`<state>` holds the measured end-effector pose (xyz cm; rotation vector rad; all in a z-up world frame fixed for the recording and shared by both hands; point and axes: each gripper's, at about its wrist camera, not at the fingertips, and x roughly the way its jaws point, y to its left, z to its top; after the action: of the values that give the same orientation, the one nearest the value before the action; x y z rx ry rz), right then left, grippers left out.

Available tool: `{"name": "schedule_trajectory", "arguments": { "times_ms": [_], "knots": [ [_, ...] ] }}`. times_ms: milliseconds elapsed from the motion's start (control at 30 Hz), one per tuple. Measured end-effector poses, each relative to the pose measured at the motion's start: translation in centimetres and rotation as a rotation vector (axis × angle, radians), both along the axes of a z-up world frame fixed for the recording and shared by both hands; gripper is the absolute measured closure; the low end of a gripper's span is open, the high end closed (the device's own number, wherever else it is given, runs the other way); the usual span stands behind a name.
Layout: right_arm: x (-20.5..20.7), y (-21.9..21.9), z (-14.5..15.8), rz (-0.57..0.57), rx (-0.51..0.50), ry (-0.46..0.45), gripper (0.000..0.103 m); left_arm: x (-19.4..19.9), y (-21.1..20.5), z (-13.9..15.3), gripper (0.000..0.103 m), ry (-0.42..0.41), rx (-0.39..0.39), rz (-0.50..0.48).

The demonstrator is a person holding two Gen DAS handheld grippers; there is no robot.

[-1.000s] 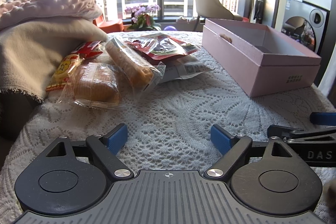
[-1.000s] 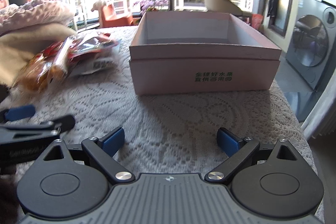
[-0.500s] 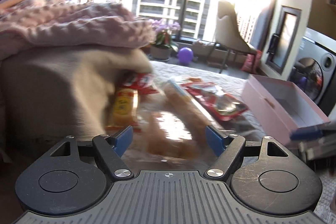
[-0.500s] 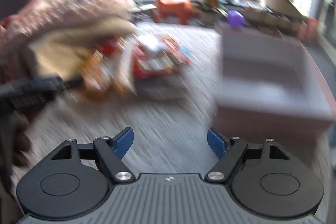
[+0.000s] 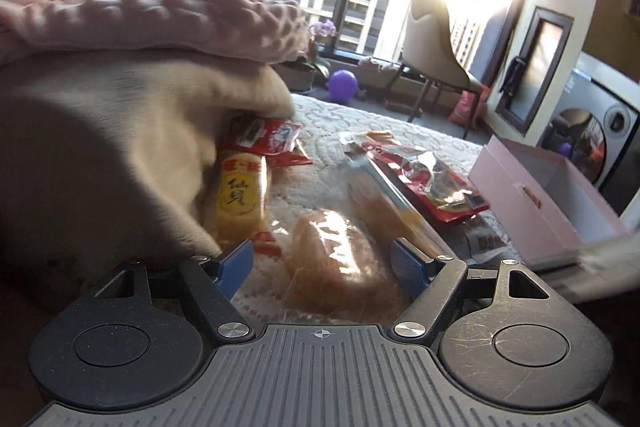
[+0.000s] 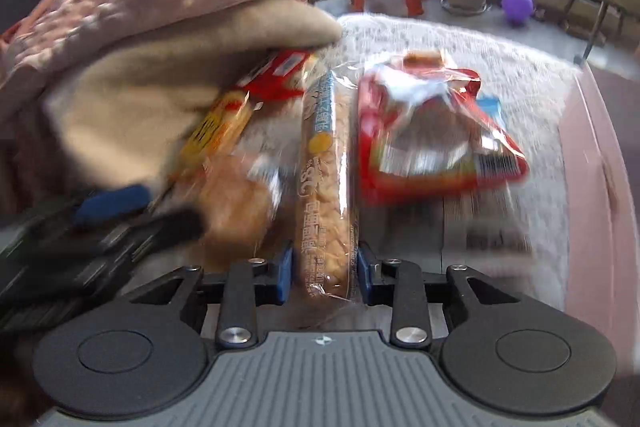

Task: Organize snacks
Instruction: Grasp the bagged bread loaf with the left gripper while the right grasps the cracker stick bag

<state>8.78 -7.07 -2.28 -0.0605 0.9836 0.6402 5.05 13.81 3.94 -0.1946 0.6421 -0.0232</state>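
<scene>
My right gripper [image 6: 324, 277] has just been squeezing in, and now its two blue pads [image 6: 283, 277] press on the near end of a long bread stick in a clear wrapper [image 6: 326, 187]. I am gripping it. The bread stick lies on the white lace tablecloth [image 6: 440, 39] and points away from me.

My left gripper [image 5: 322, 263] is spread wide. A round bun in a clear bag [image 5: 340, 259] sits between its blue pads [image 5: 234, 265], but they do not touch it, so that one grips nothing.

Just left of the bun is a yellow snack pack [image 5: 242, 199], and a red snack pack [image 5: 272, 139] peeks out from under a beige blanket [image 5: 120, 147]. A bumpy pink blanket [image 5: 140, 11] lies on top of that. A red bag with a clear window [image 6: 432, 135] lies right of the bread stick. The open pink box [image 5: 536, 199] is further right on the table.
</scene>
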Motion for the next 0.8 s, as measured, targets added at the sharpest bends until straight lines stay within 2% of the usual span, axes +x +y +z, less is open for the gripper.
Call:
{"name": "schedule_trajectory", "arguments": {
  "times_ms": [100,133,200,233,267,333,400,467,633,733,800],
  "knots": [
    [-2.5,-2.8,0.3,0.046,0.015,0.052,0.071,1.4,-1.4,-0.7,0.023,0.021,0.042,-0.015],
    [-3.4,-3.9,0.6,0.054,0.011,0.05,0.07,1.6,-1.8,-1.0,0.026,0.031,0.047,-0.029],
    [-5.3,-6.5,1.6,0.053,0.01,-0.008,0.068,1.7,-2.6,-1.4,0.035,0.045,0.076,-0.055],
    [-5.9,-7.6,2.2,0.049,0.001,-0.046,0.064,1.5,-3.0,-1.6,0.039,0.047,0.095,-0.069],
    [-6.2,-8.7,2.6,0.038,-0.009,-0.081,0.06,1.2,-3.2,-1.6,0.039,0.041,0.11,-0.076],
    [-6.0,-10.6,3.0,-0.013,-0.021,-0.125,0.053,0.6,-3.2,-1.5,0.039,0.042,0.098,-0.083],
    [-4.4,-11.8,2.9,-0.082,-0.022,-0.127,0.053,-0.1,-2.9,-1.3,0.04,0.046,0.064,-0.089],
    [-2.7,-12.7,2.4,-0.122,0.026,-0.092,0.053,-0.8,-2.8,-1.0,0.041,0.047,0.049,-0.101],
    [0.8,-10.8,1.2,-0.169,0.108,-0.06,0.053,-2.0,-2.2,-0.4,0.042,0.053,0.045,-0.104],
    [0.8,-8.2,0.8,-0.063,0.168,-0.006,0.053,-1.8,-1.6,-0.3,0.041,0.066,0.038,-0.076],
    [0.4,-6.1,0.7,-0.004,0.16,-0.015,0.053,-1.5,-1.6,-0.3,0.04,0.078,0.031,-0.074]
  ]
}}
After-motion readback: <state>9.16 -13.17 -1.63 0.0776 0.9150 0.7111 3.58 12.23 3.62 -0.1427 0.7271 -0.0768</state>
